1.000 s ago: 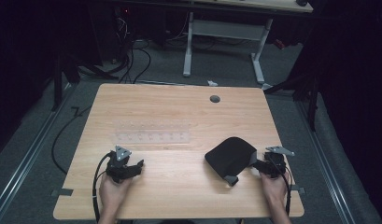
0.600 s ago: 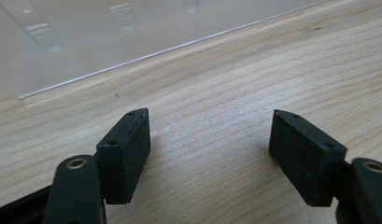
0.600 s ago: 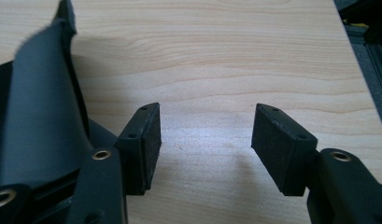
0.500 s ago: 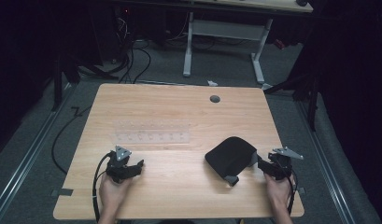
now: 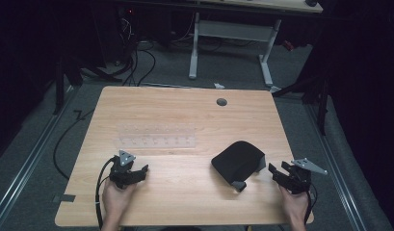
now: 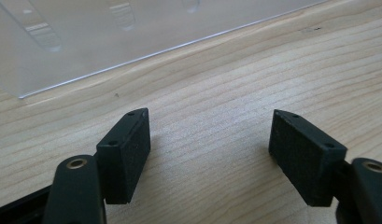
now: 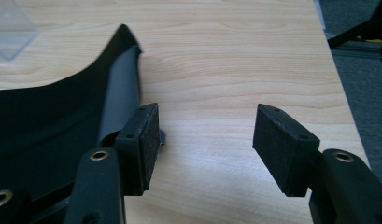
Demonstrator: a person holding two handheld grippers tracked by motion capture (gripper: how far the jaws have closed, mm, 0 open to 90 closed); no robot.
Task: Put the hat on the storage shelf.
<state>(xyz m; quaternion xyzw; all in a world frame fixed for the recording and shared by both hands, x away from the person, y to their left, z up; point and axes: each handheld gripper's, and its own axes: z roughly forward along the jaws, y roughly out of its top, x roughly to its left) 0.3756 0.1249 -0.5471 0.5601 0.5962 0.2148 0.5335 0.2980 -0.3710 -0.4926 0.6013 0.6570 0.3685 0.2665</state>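
1. Nearest to the person's edge of the wooden table [image 5: 185,192], two hands come in from below, each holding a black gripper low over the board
2. The left hand [image 5: 115,199] holds the left gripper [image 5: 137,173] near the front left of the table; its jaws stand spread wide with only bare wood grain between the pads [image 6: 128,154]
3. The right hand [image 5: 293,207] holds the right gripper [image 5: 276,173] near the front right corner; its jaws are also spread apart, gripping nothing, and the grey three-cornered plate on top of it sticks out toward the table's right edge
4. Just to the left of the right gripper lies a black curved object [image 5: 238,161], a dark shell-like piece with a smooth rounded top, resting on the wood; in the right gripper view its dark edge [image 7: 62,121] runs right beside the left-hand pad, though I cannot tell whether they touch
5. Farther in, beyond the left gripper, a clear plastic strip [image 5: 158,137] lies flat across the left-middle of the table, with a row of small marks or pegs along it; in the left gripper view its transparent edge [image 6: 132,42] sits apart from the jaws
6. Near the table's far edge there is a small round grey cable hole [image 5: 222,102]
7. Past the table, on the grey floor [image 5: 223,67], stand the white legs of another desk [image 5: 233,33], with dark cables [image 5: 132,62] trailing to the left
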